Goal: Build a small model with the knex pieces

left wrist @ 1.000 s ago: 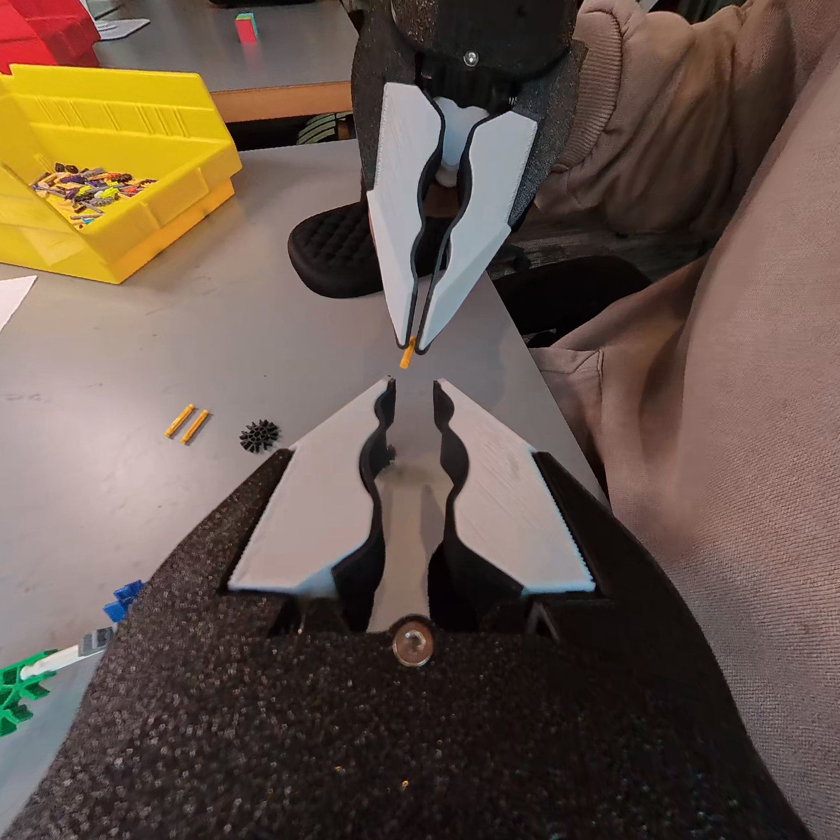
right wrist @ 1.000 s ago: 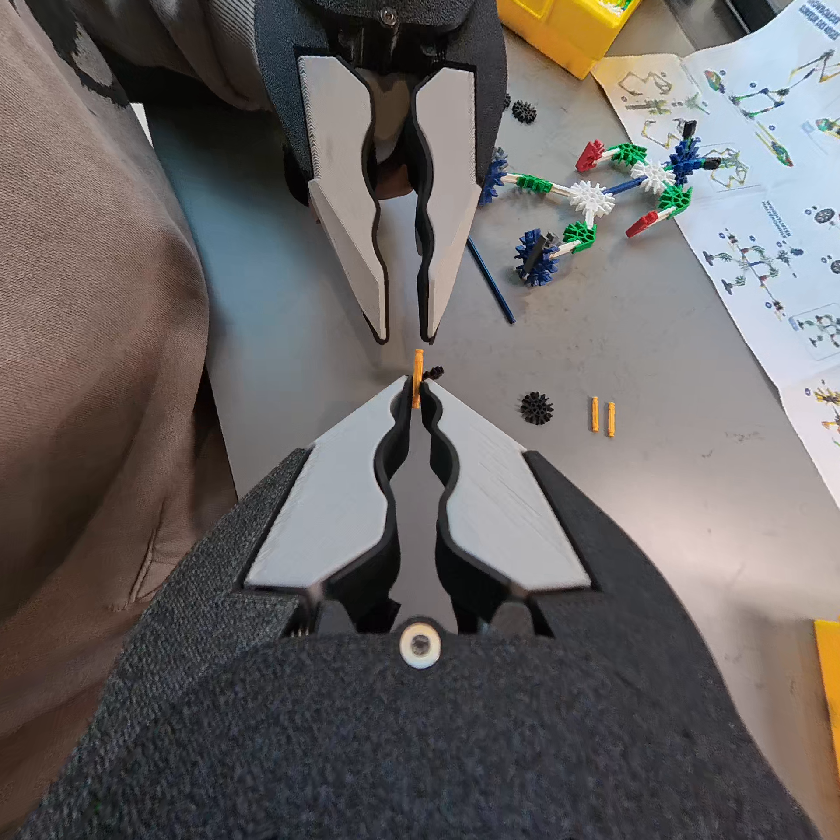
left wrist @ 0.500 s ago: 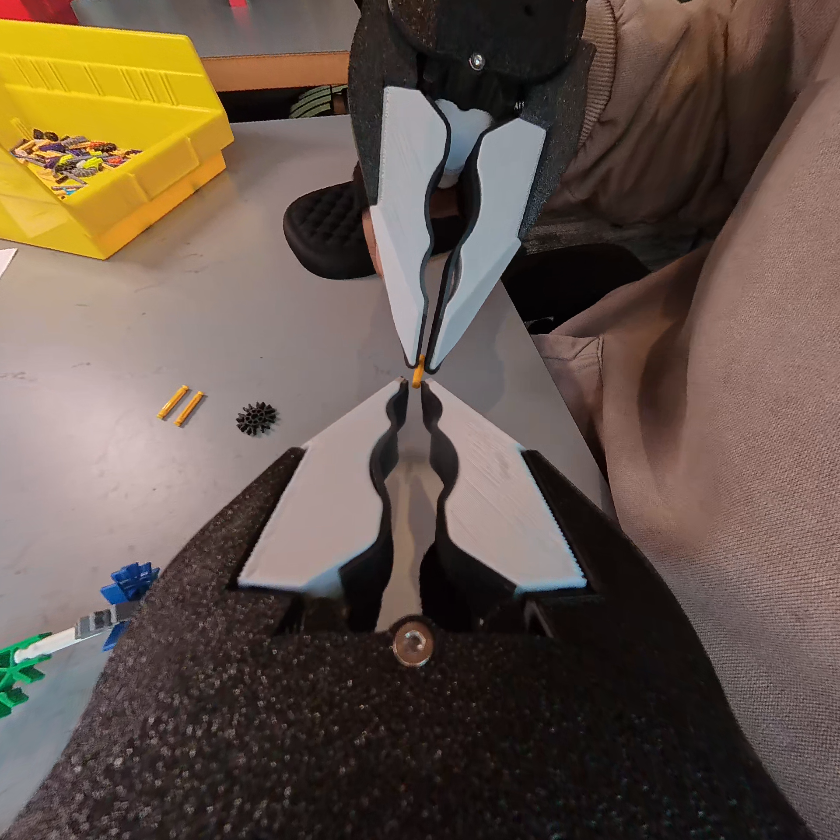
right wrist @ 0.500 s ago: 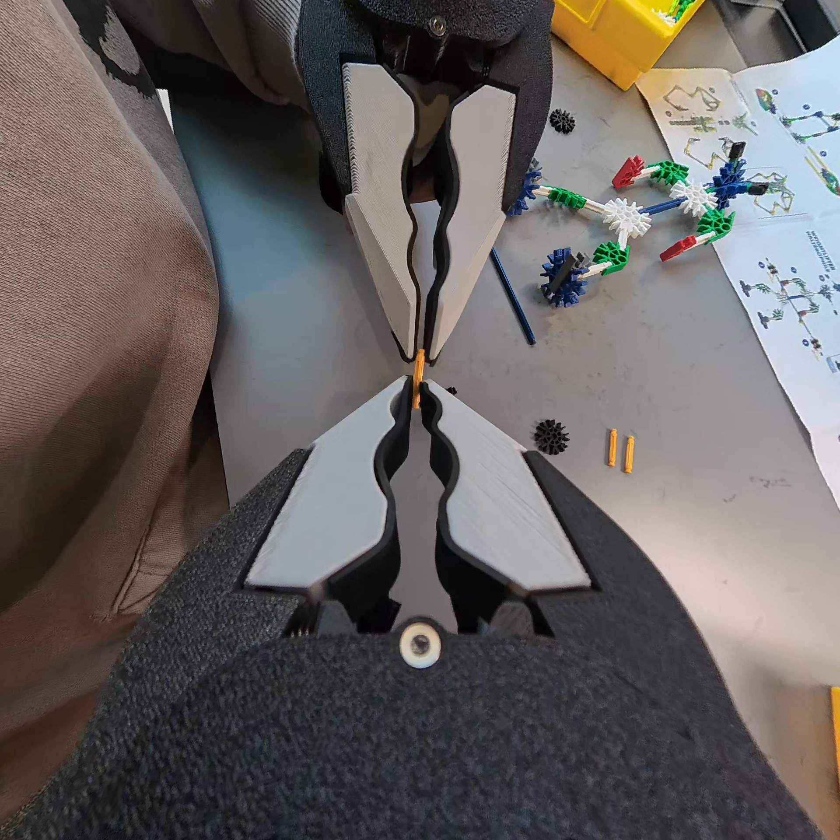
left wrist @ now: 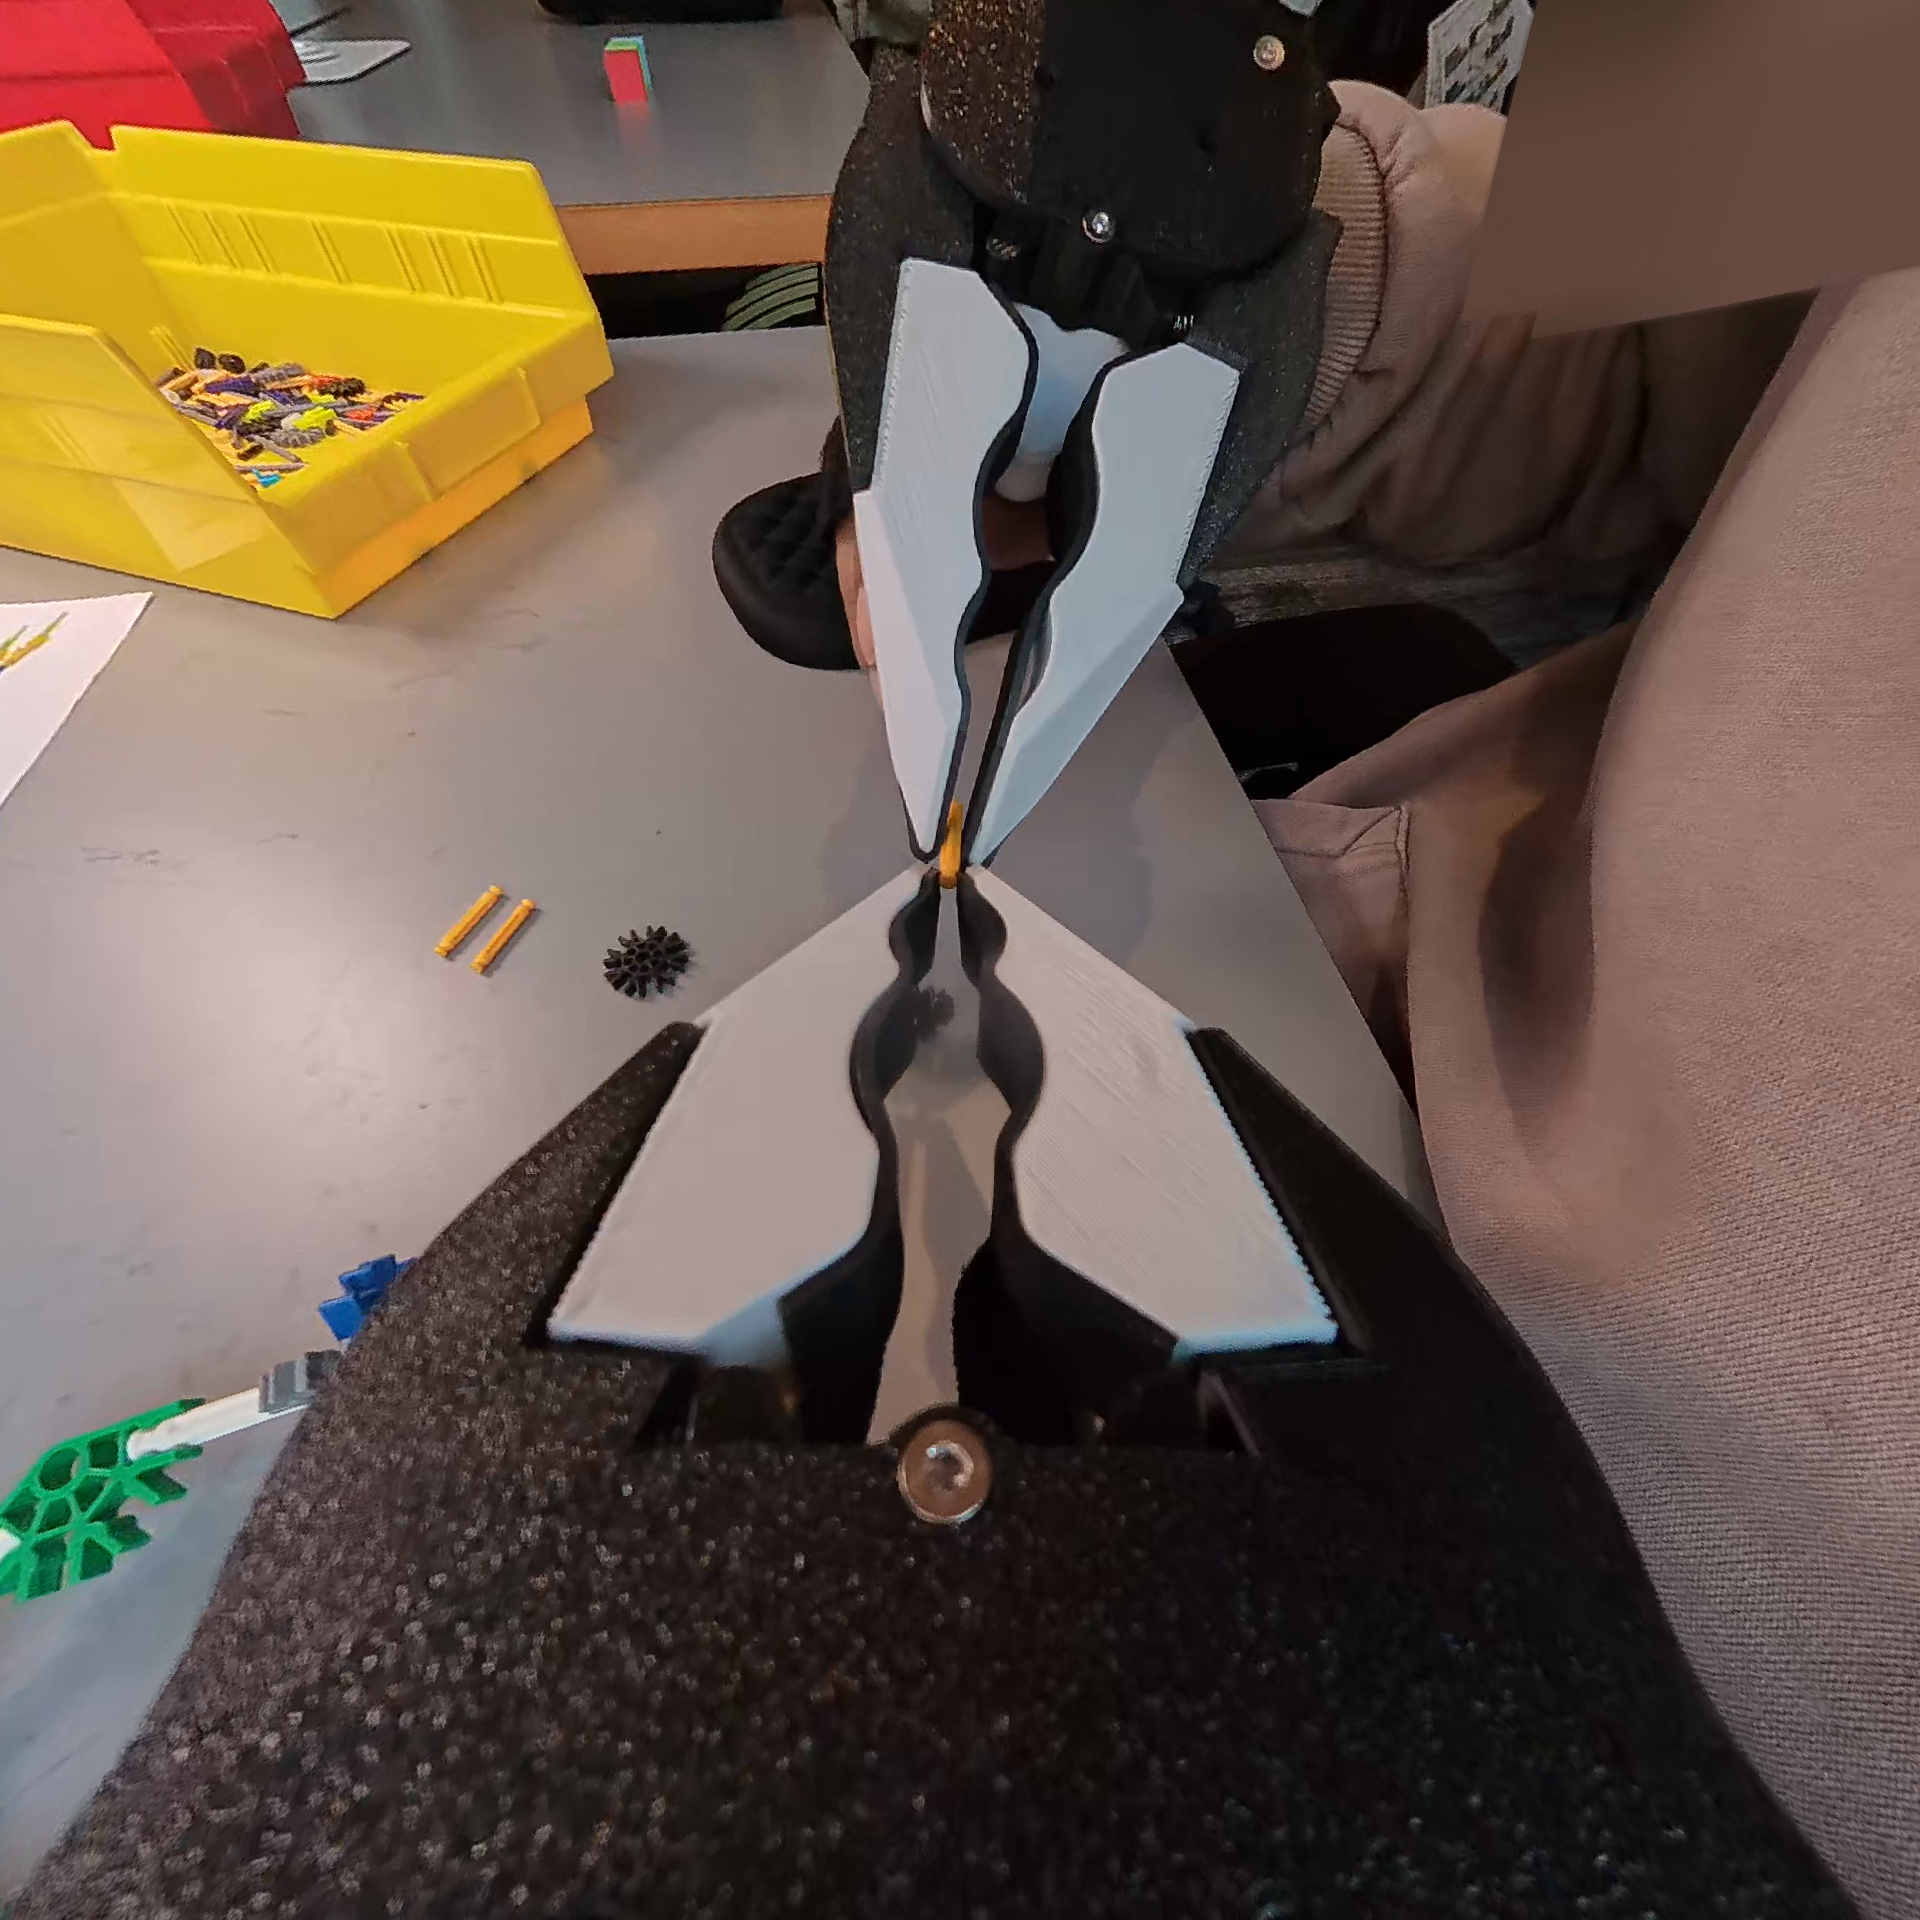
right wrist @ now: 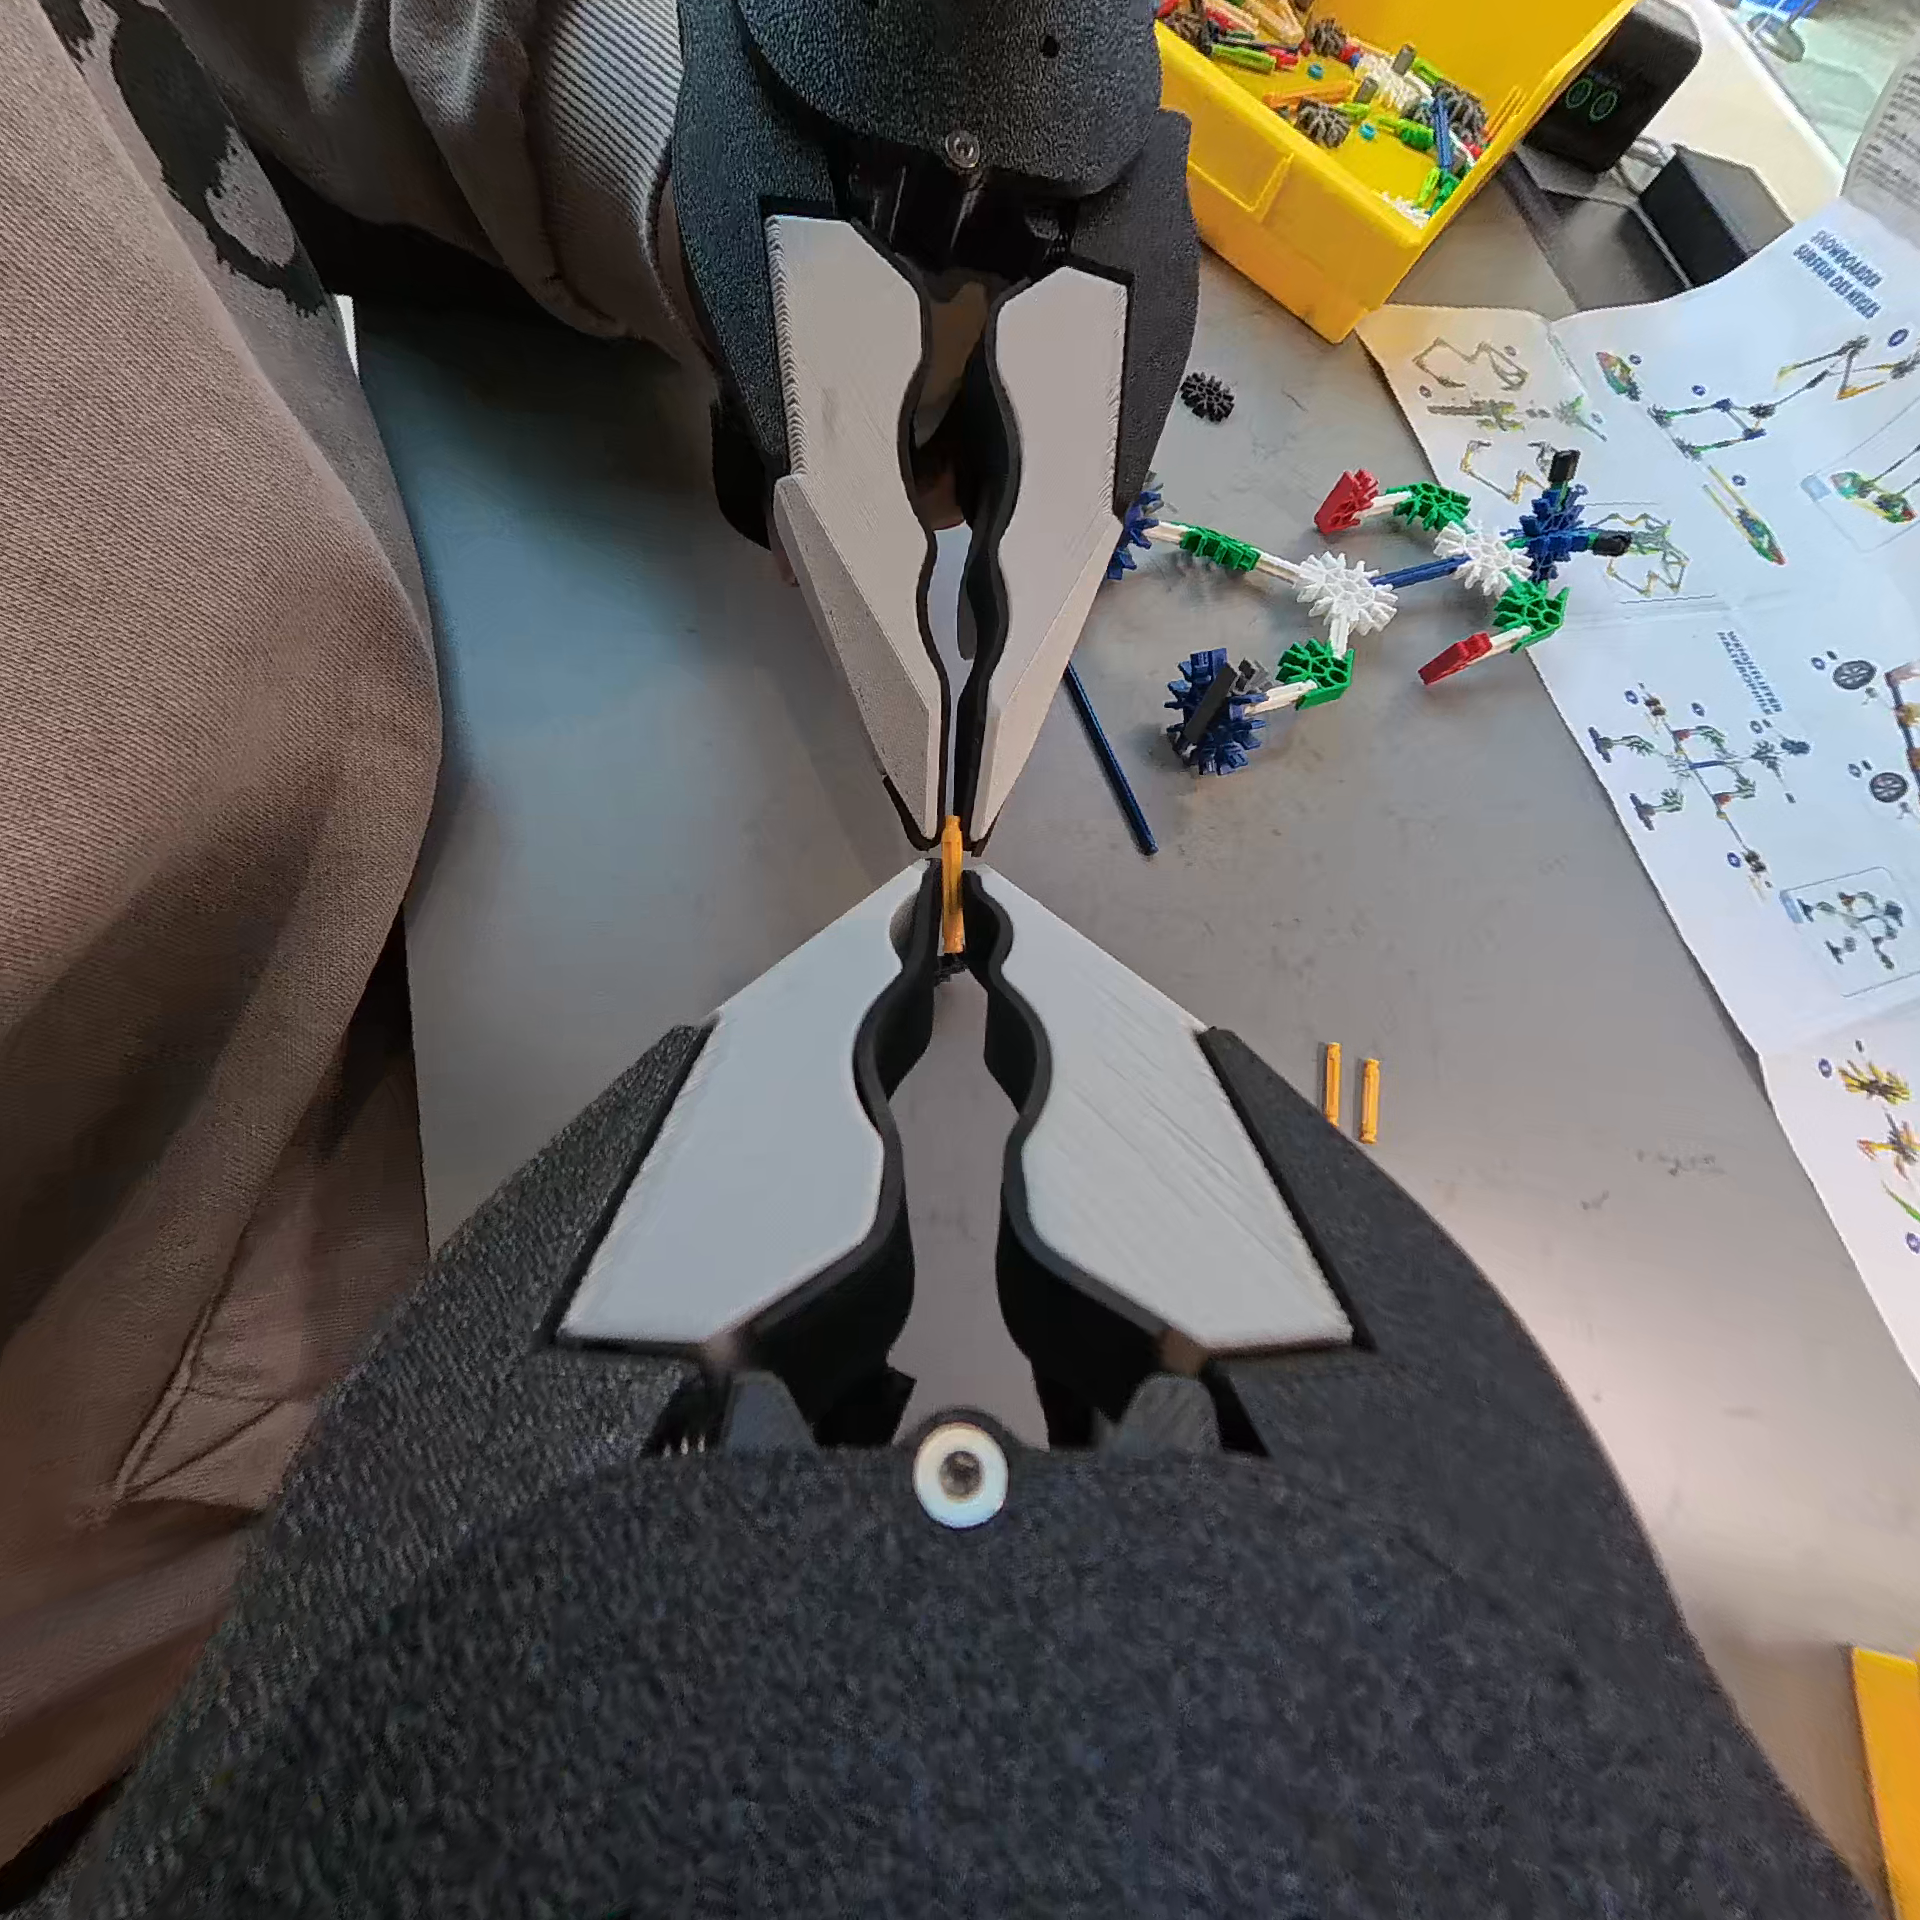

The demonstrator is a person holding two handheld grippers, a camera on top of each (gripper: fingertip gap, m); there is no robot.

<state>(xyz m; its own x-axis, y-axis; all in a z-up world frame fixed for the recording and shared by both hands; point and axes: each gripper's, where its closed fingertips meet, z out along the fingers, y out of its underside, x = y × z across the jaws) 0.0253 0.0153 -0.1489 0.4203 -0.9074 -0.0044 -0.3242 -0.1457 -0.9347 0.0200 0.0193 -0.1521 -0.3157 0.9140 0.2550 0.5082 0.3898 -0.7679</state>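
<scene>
Where a second ago the left gripper (left wrist: 943, 883) gaped short of it, both grippers now meet tip to tip, the right gripper (right wrist: 948, 883) clenched on the short orange plastic rod (right wrist: 951, 883) and the left apparently pinching its far end, above the grey counter (right wrist: 1403, 935), two spare orange rods (right wrist: 1349, 1091) lying at three o'clock.

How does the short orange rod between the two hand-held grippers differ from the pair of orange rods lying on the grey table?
The short orange plastic rod is off the table, pinched at both ends by the left hand-held gripper and right hand-held gripper; the pair of orange rods lies flat on the grey table, untouched. The held rod is alone and mostly hidden by fingertips; the pair lies side by side, fully visible. All share the colour and slim shape.
</scene>
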